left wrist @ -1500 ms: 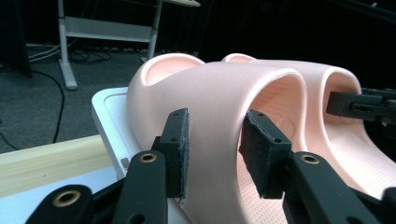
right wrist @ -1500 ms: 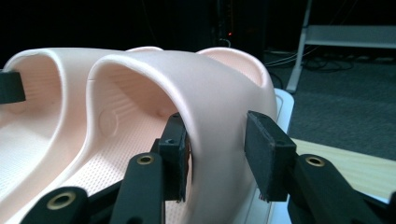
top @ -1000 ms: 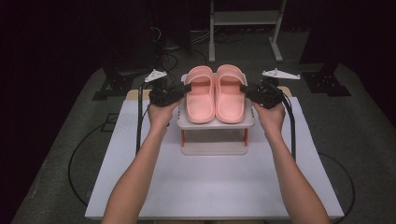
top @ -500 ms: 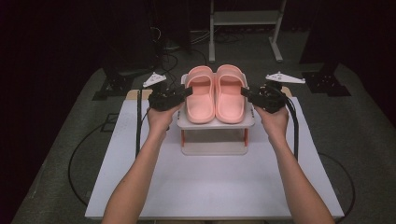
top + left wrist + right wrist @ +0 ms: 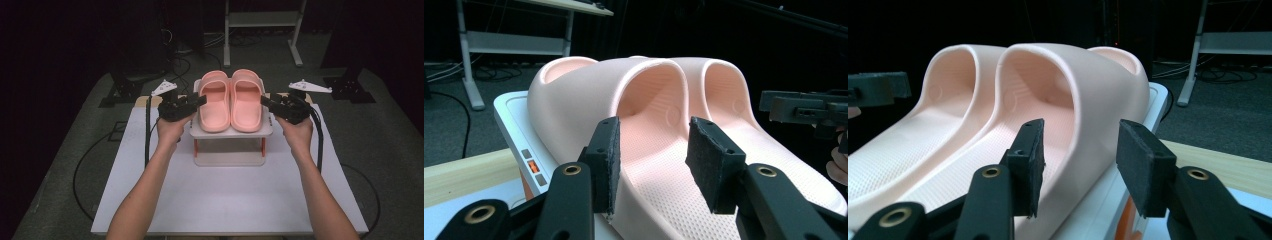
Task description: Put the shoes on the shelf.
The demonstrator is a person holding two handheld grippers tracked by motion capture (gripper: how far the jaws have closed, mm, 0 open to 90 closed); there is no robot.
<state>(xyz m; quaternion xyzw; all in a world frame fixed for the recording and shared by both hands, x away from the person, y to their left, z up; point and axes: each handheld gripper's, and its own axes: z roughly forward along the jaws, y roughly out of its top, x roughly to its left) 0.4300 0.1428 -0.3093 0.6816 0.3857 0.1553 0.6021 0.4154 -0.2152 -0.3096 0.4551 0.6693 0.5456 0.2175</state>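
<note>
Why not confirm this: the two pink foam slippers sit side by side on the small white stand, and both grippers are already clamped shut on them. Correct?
Not quite. The two pink foam slippers do sit side by side on the small white stand, but the left gripper and right gripper are open: each gripper view shows its jaws apart around a slipper's outer edge.

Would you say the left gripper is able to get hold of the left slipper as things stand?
Probably yes. The left gripper is open, its jaws straddle the outer edge of the left slipper, and nothing lies between them.
</note>
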